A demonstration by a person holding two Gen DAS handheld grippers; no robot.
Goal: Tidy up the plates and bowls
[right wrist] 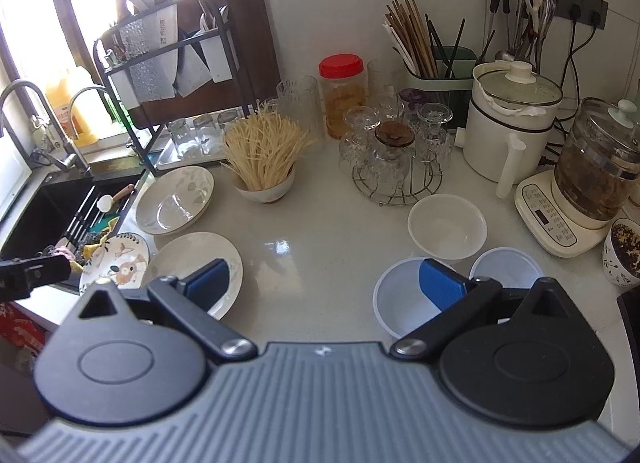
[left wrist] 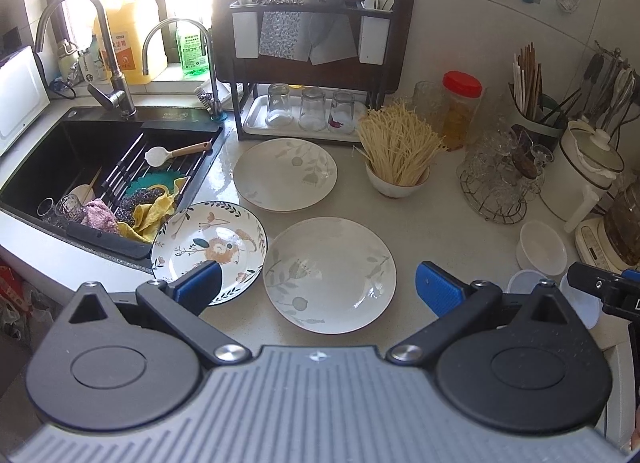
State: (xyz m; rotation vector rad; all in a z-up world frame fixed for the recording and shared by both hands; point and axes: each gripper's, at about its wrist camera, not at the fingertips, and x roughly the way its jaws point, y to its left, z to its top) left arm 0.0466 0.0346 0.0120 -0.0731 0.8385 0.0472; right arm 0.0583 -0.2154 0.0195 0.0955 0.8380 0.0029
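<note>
Pale kitchen surface (right wrist: 320,223), sink (left wrist: 60,151) at left. Three plates (left wrist: 330,275) flat near sink; bowls (right wrist: 447,227) right; round, no long axis. Left gripper (left wrist: 318,289) and right gripper (right wrist: 324,283) both spread, empty.

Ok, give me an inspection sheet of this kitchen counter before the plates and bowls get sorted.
Surface: pale counter, glossy, bare in the middle.
Job's things: three plates lie flat and unstacked, the flower plate beside the sink, two leaf plates; white bowl and two plastic bowls on the right.
Clutter: noodle bowl, glass rack, red-lid jar, chopstick holder, kettles.
Grippers: left gripper open, empty; right gripper open, empty.
Cables: cords run from wall sockets behind the kettles.
Surroundings: dish rack, faucets, window.
</note>
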